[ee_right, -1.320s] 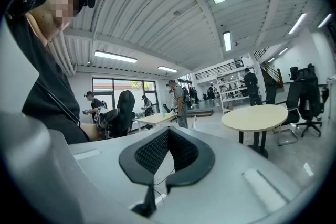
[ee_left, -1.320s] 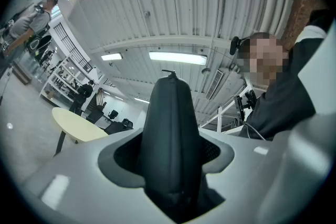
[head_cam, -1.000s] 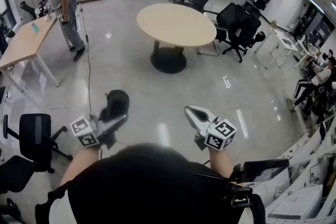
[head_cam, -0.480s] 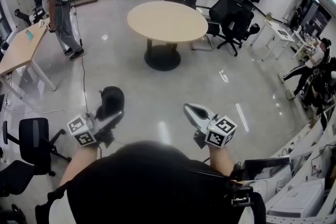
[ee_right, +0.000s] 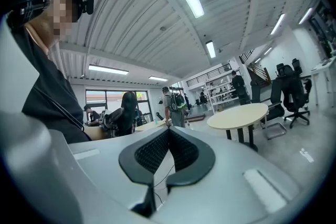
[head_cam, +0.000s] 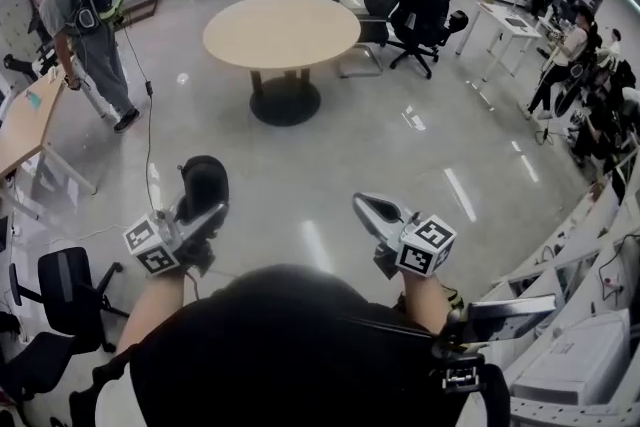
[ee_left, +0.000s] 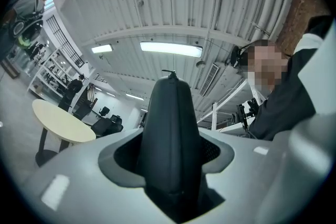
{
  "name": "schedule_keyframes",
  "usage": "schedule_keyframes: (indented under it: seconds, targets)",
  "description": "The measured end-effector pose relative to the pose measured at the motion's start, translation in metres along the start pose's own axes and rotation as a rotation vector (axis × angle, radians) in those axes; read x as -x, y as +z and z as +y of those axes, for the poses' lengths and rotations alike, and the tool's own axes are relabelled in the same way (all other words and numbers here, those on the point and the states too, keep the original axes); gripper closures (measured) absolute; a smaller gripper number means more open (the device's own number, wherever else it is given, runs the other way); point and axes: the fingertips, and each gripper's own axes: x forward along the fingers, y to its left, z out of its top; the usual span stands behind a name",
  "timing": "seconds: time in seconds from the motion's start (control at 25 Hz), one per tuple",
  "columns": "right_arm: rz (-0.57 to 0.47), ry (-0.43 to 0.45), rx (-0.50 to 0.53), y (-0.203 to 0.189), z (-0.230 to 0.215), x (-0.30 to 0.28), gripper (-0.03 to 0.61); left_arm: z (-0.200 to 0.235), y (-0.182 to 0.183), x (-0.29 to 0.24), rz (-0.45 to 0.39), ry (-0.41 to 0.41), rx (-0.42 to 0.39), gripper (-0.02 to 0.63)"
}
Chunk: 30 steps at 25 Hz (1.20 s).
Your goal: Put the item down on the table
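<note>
Black object [head_cam: 203, 185] pinched in left gripper [head_cam: 200, 213], long axis along jaws, pointing forward. Right gripper [head_cam: 363, 207] pressed together, empty. Round table [head_cam: 283, 30] well ahead across floor, nearer left side; object not yet down.

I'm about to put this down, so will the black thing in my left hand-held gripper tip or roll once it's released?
The black item looks rounded and tapers to a narrow top, so stood on end it would probably tip; laid flat seems safer. It shows no sag in the left hand-held gripper, so it is likely fairly stiff.
</note>
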Motion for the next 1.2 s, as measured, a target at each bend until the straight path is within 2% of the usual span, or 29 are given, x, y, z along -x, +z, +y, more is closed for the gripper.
schedule_keyframes:
  seconds: [0.32, 0.48, 0.64, 0.76, 0.88, 1.0, 1.2]
  targets:
    - [-0.024, -0.063, -0.07, -0.014, -0.033, 0.031, 0.565, 0.003, -0.021, -0.047, 0.072, -0.053, 0.046, 0.364]
    - [-0.016, -0.081, -0.067, -0.012, -0.043, 0.022, 0.565, 0.024, -0.019, -0.061, 0.079, -0.079, 0.061, 0.362]
    - [-0.016, -0.137, -0.072, -0.008, -0.07, 0.012, 0.565, 0.057, -0.023, -0.08, 0.077, -0.117, 0.09, 0.364]
    - [-0.006, -0.173, -0.066, -0.006, -0.091, -0.01, 0.565, 0.092, -0.025, -0.09, 0.072, -0.147, 0.113, 0.364]
    - [0.002, -0.203, -0.038, 0.007, -0.116, -0.052, 0.565, 0.145, -0.015, -0.098, 0.058, -0.172, 0.124, 0.364]
    - [-0.011, -0.214, -0.044, 0.024, -0.141, -0.108, 0.565, 0.209, -0.001, -0.109, 0.054, -0.174, 0.158, 0.364]
    - [-0.025, -0.202, 0.001, 0.063, -0.176, -0.206, 0.565, 0.3, 0.041, -0.118, 0.05, -0.207, 0.133, 0.364]
